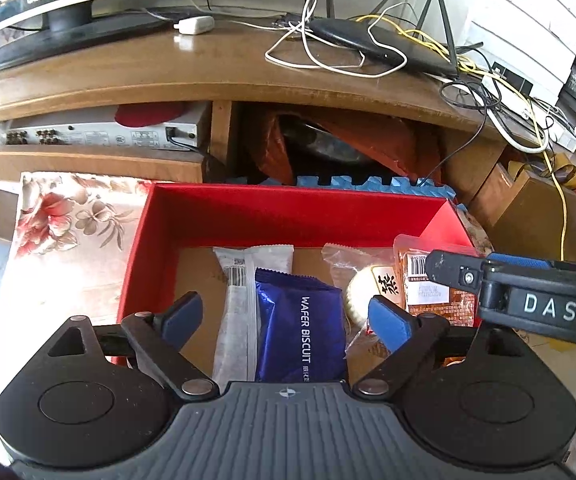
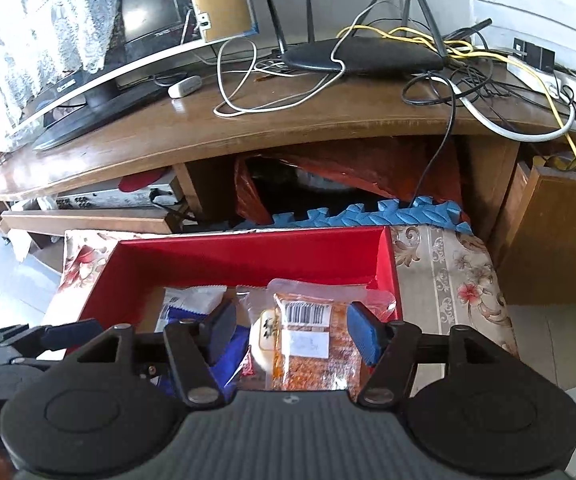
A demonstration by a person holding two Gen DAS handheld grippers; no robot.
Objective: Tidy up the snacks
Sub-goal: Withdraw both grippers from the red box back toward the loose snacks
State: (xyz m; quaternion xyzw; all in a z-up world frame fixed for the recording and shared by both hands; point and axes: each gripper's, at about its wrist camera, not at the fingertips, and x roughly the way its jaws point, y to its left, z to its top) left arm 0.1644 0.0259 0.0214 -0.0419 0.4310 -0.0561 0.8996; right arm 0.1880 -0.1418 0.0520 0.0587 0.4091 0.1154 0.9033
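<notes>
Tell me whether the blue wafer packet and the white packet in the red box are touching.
Touching. The left wrist view shows the blue wafer packet overlapping the white packet's right edge, no gap between them.

A home living room: television (image 2: 100, 60) and router (image 2: 363, 58) on wooden stand (image 2: 288, 120)

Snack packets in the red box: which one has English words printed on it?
The blue packet, reading WAFER BISCUIT in white. It lies between the white wrapper and the clear-wrapped round cake; the orange packet shows only a barcode label.
</notes>
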